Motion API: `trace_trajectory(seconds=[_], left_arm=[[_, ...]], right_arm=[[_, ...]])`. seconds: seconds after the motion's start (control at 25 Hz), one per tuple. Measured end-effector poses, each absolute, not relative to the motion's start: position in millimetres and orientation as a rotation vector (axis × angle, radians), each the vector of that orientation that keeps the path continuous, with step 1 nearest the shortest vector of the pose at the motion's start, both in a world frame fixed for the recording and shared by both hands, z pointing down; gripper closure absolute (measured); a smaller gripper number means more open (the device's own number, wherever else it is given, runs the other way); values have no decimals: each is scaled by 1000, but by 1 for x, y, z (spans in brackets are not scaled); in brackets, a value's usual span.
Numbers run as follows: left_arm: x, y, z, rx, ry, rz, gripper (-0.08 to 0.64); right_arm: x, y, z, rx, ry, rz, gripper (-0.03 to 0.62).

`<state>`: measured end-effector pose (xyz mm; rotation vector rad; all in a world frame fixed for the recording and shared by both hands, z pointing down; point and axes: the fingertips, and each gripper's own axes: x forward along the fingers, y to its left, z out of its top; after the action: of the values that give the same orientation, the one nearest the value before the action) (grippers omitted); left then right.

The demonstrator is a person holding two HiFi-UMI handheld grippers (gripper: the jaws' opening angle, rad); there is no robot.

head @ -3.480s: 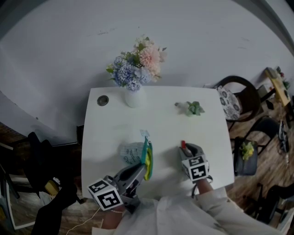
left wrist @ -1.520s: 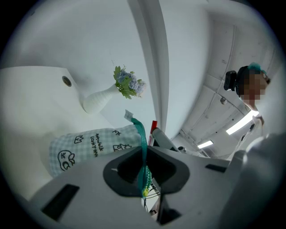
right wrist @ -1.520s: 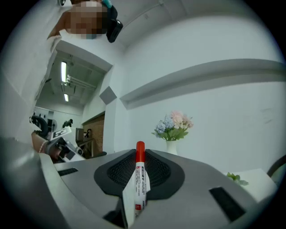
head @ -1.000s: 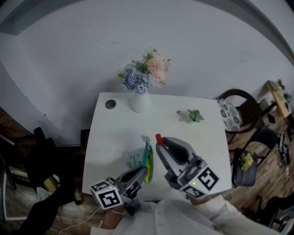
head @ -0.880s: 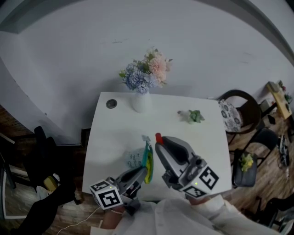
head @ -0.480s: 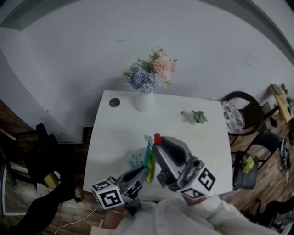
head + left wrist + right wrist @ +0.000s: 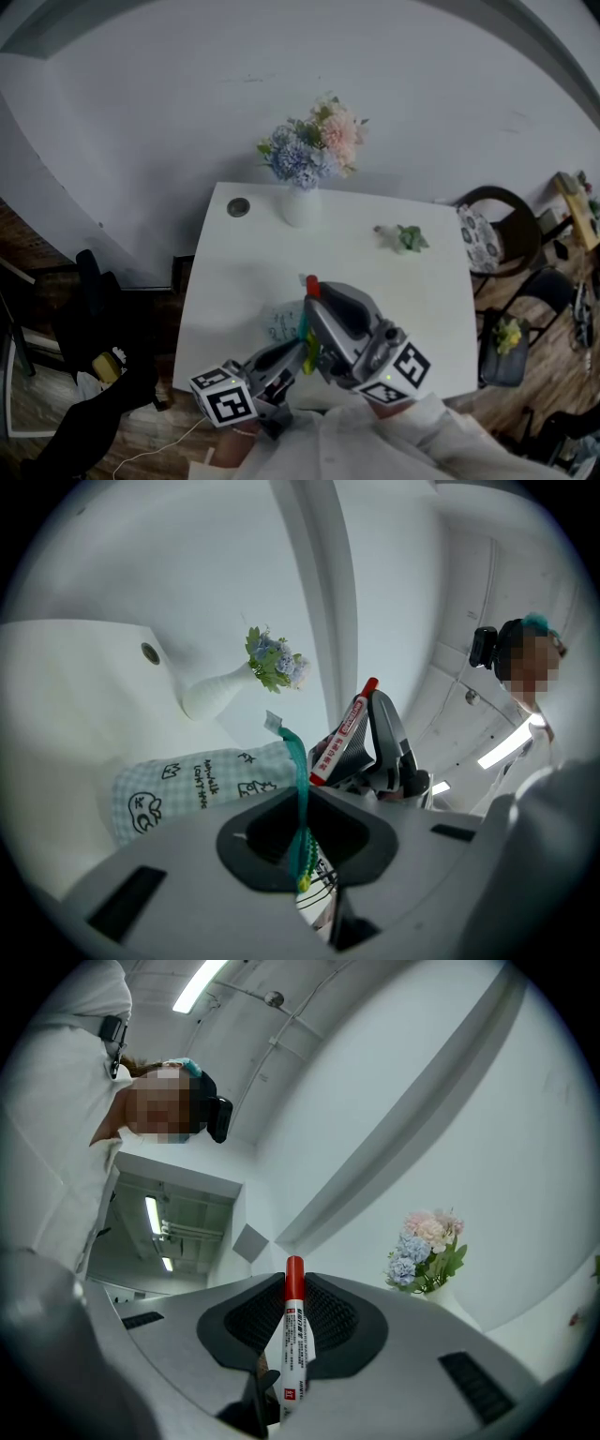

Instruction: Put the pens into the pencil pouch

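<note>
Pouch (image 7: 187, 780) — checked cloth, body resting on the white bench (image 7: 422, 281). Its green zip edge is clamped in the left hand-held gripper (image 7: 302, 832) and held raised, probably to keep the mouth open.

Pen (image 7: 292, 1344) — red cap, pinched lengthwise between the jaws of the right hand-held gripper (image 7: 292, 1321), cap outward. It sits just beside the raised edge, not yet inside.

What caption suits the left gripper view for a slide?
Left gripper holds the pencil pouch by its teal edge; right gripper holds a red-capped marker beside it.
</note>
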<state>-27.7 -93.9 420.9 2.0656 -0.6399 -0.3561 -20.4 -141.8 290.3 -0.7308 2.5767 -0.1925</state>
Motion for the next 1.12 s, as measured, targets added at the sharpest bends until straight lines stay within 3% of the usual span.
trace_trajectory(seconds=[1.12], left_arm=[[-38,-98,419,2053,-676,-390,526]], right_arm=[[-9,-122,334,-767,2737,-225,529]])
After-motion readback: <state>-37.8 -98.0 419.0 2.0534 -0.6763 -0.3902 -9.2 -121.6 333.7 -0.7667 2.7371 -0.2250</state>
